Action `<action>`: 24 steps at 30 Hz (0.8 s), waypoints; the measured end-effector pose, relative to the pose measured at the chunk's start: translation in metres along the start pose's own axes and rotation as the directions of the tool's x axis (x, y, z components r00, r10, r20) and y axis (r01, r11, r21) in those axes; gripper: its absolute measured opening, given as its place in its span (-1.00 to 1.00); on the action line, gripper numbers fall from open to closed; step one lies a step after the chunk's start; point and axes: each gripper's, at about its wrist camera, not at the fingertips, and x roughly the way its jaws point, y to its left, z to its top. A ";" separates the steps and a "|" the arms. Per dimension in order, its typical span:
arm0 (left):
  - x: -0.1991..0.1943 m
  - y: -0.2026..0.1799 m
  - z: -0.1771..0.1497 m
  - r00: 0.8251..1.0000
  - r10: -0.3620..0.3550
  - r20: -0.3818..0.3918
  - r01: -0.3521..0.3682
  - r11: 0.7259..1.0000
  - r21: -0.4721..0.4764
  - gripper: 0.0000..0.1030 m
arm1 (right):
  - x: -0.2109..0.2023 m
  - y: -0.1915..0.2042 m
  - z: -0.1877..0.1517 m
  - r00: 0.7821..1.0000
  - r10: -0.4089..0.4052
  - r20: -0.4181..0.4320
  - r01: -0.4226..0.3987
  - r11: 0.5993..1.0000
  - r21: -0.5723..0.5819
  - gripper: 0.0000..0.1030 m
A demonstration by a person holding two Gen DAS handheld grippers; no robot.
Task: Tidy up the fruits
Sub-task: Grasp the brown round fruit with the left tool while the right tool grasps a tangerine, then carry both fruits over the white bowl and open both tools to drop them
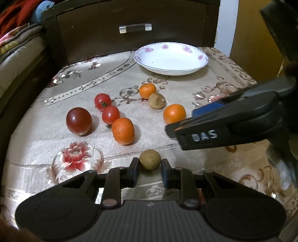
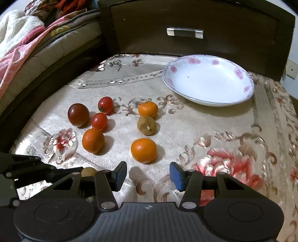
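A: Fruit is lying scattered over the cream floral-embroidered tablecloth [image 1: 46, 130], and the white shallow plate with pink flowers on its rim [image 1: 201, 55] is sitting empty toward one o'clock in the left wrist view, close to the dark wooden drawer front [image 1: 130, 14].

B: What is the left gripper [image 1: 150, 167] doing?

A: Its fingers are pressing on the small round tan-brown fruit [image 1: 150, 159], one pad on each side, near the cloth's six o'clock edge.

B: And the right gripper [image 2: 148, 176]?

A: Its blue-padded fingers [image 2: 177, 176] are standing partly apart with only cloth between them. The smooth round orange citrus [image 2: 143, 150] is lying just beyond the tips, at twelve o'clock in the right wrist view, untouched.

B: How much room is showing around it?

A: Bare cloth is lying open toward three o'clock, all the way to the plate. Toward ten o'clock things are crowding: a second orange citrus [image 2: 93, 140], two small red cherry tomatoes [image 2: 99, 121] [image 2: 105, 105] and a dark maroon round fruit [image 2: 78, 115] are sitting bunched together. Another tan-brown fruit, stem scar facing up [image 2: 146, 125], is touching a third small orange citrus [image 2: 148, 109] straight ahead.

B: And the edges?

A: A bed with pink and grey blankets [image 2: 28, 46] is bordering the cloth at nine o'clock.
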 end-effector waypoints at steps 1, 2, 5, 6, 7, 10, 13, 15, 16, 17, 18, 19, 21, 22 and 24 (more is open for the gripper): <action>0.000 -0.001 0.000 1.000 0.001 0.002 -0.001 1.000 0.004 -0.35 | 0.002 0.002 0.001 1.000 0.003 0.003 -0.003 1.000 -0.013 -0.14; 0.001 0.000 0.000 1.000 0.001 0.004 -0.001 1.000 0.006 -0.35 | 0.004 0.004 0.002 1.000 0.002 0.005 -0.002 1.000 -0.024 -0.14; 0.002 -0.001 0.000 1.000 0.002 0.011 -0.002 1.000 0.012 -0.34 | 0.010 0.007 0.004 1.000 -0.002 0.009 0.002 0.999 -0.053 -0.14; 0.002 -0.001 0.000 1.000 0.004 0.011 -0.004 1.000 0.016 -0.34 | 0.011 0.007 0.004 1.000 -0.003 0.010 0.003 0.998 -0.057 -0.16; 0.002 -0.001 0.000 1.000 0.006 0.012 -0.006 1.000 0.020 -0.33 | 0.012 0.007 0.005 1.000 -0.006 0.011 0.007 0.998 -0.060 -0.24; 0.003 0.000 0.001 1.000 0.003 0.011 -0.003 1.000 0.014 -0.33 | 0.013 0.003 0.007 1.000 -0.013 0.009 0.013 0.998 -0.058 -0.39; 0.004 0.000 0.002 1.000 0.003 0.007 -0.003 1.000 0.012 -0.34 | 0.013 0.001 0.007 1.000 -0.004 0.009 0.005 0.999 -0.048 -0.41; 0.004 0.001 0.003 1.000 -0.001 0.004 0.001 1.000 0.010 -0.35 | 0.013 0.000 0.007 1.000 -0.007 0.009 0.008 0.999 -0.048 -0.47; 0.004 0.001 0.003 1.000 -0.004 0.001 0.004 1.000 0.008 -0.35 | 0.012 0.000 0.007 1.000 -0.006 0.006 0.006 0.999 -0.046 -0.50; 0.004 0.002 0.004 1.000 -0.006 -0.001 0.006 1.000 0.006 -0.35 | 0.011 -0.001 0.007 1.000 -0.005 0.001 0.005 0.999 -0.042 -0.50; 0.004 0.003 0.004 1.000 -0.007 -0.004 0.007 1.000 0.003 -0.35 | 0.011 -0.001 0.007 1.000 -0.004 -0.002 0.004 0.999 -0.039 -0.51; 0.004 0.003 0.005 1.000 -0.009 -0.006 0.009 1.000 0.000 -0.35 | 0.010 -0.002 0.007 1.000 -0.004 -0.004 0.004 0.999 -0.035 -0.51; 0.004 0.003 0.007 1.000 -0.012 -0.008 0.012 1.000 -0.008 -0.35 | 0.008 -0.004 0.006 1.000 -0.006 -0.008 0.005 1.000 -0.028 -0.52; 0.004 0.004 0.008 1.000 -0.015 -0.005 0.015 1.000 -0.013 -0.35 | 0.007 -0.005 0.006 1.000 -0.011 -0.008 0.011 1.000 -0.024 -0.52; 0.001 0.005 0.012 1.000 -0.023 0.005 0.024 0.999 -0.022 -0.35 | 0.004 -0.009 0.006 1.000 -0.021 -0.004 0.021 1.000 -0.014 -0.52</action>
